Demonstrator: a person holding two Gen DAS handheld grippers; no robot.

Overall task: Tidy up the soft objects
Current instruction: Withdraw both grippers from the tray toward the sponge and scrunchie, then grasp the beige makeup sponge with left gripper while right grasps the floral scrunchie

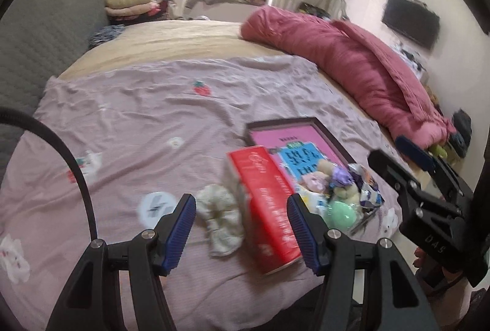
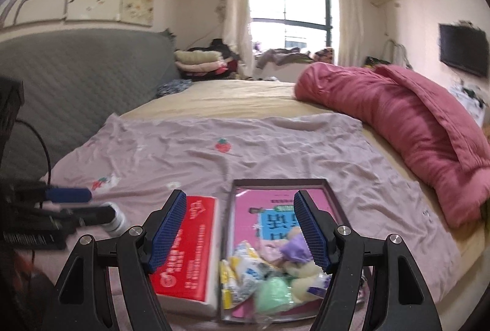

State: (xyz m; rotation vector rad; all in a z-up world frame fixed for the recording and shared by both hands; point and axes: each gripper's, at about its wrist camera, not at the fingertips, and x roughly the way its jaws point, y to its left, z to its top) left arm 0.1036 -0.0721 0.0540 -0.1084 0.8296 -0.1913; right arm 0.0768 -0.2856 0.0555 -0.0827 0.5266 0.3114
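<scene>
Both sets of tongs, left tongs (image 1: 242, 230) and right tongs (image 2: 240, 233), stand apart and empty. The soft toys (image 2: 294, 263) lie heaped at the near end of the tray (image 2: 275, 182), at 6 o'clock, probably gathered there for sorting. Only the left view shows the cream scrunchie (image 1: 219, 217) outside it, at 9 o'clock of the red tissue box (image 1: 269, 208).

Ahead of the left gripper (image 1: 242, 228), a fuzzy cloth scrunchie (image 1: 219, 222) lies beside a glossy red tissue pack (image 1: 266, 208) on matt wrinkled sheet (image 1: 153, 104).

Bare sheet (image 1: 147, 104) left, tissue box (image 1: 266, 208) flanking crowded tray (image 2: 232, 239)
</scene>
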